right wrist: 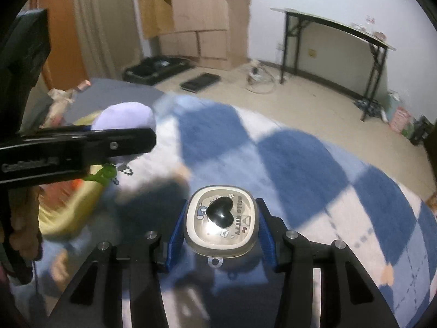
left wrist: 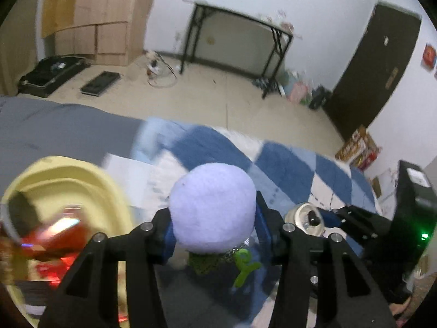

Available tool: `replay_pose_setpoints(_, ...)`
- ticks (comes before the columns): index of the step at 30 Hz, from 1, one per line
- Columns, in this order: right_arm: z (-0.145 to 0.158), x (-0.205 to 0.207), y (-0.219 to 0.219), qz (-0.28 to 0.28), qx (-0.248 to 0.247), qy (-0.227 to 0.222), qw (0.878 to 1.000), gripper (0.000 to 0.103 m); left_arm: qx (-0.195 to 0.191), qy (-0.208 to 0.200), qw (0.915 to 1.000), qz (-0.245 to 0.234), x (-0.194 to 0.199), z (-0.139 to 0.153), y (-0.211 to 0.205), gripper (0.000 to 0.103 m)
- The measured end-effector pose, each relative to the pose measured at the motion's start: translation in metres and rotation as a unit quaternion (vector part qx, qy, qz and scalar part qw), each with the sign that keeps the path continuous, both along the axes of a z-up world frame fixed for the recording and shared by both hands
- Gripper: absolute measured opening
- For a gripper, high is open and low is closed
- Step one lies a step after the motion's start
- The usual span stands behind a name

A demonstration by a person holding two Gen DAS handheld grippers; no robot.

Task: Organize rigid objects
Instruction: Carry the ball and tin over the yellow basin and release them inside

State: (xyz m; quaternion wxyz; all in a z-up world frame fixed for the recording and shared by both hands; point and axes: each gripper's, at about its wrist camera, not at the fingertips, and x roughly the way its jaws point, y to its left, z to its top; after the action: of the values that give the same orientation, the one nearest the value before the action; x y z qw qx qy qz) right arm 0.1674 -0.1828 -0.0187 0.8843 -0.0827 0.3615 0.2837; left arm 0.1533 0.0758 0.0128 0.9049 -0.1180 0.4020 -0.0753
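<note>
At the far left I saw the yellow basin (left wrist: 68,180) on the bed, and inside it something red and shiny (left wrist: 52,235) that was too blurred for me to name. Just beside the basin, my left gripper (left wrist: 213,232) had its fingers (left wrist: 168,235) closed on the two sides of a soft lilac ball (left wrist: 213,207), which was lifted above the blue and white checked blanket (left wrist: 286,164); a small green clip (left wrist: 243,268) and a piece of chain hung under the ball. More to the right, my right gripper (right wrist: 221,232) held a rounded beige case (right wrist: 221,221) with a black heart on its lid and the words "HELLO KITTY"; the blue fingers (right wrist: 177,232) pressed against both of its sides, and it was also above the blanket. In the left wrist view this case (left wrist: 306,218) was close to the right of the ball. Behind the bed stood a wooden cabinet (right wrist: 191,13) and a black-legged table (right wrist: 341,35) by the white wall.
</note>
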Motion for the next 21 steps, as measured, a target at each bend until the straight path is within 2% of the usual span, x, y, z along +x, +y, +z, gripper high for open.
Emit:
replay_pose_setpoints(3, 0.017, -0.013, 0.034, 0.04, 0.01, -0.003, 0.999, 0.047, 0.021, -0.007, 0.9993, 0.031, -0.022, 0.017, 0.047, 0.05)
replay_pose_setpoints(5, 0.023, -0.027, 0.06, 0.068, 0.014, 0.0, 0.998, 0.047, 0.038, 0.003, 0.9976, 0.058, -0.038, 0.017, 0.082, 0.05)
replay_pose_setpoints(9, 0.025, -0.047, 0.109, 0.108, 0.022, 0.019, 0.994, 0.047, 0.044, 0.028, 0.9932, 0.105, -0.083, 0.011, 0.146, 0.05)
replay_pose_setpoints(12, 0.019, -0.053, 0.146, 0.132, 0.013, 0.037, 0.991, 0.047, 0.027, 0.039, 0.9916, 0.12, -0.123, 0.004, 0.173, 0.05)
replay_pose_setpoints(16, 0.01, -0.051, 0.183, 0.138, -0.002, 0.051, 0.989, 0.047, 0.017, 0.06, 0.993, 0.1, -0.16, -0.013, 0.171, 0.05)
replay_pose_setpoints(21, 0.001, -0.04, 0.211, 0.123, -0.014, 0.048, 0.991, 0.047, 0.009, 0.085, 0.9945, 0.059, -0.163, -0.039, 0.15, 0.05)
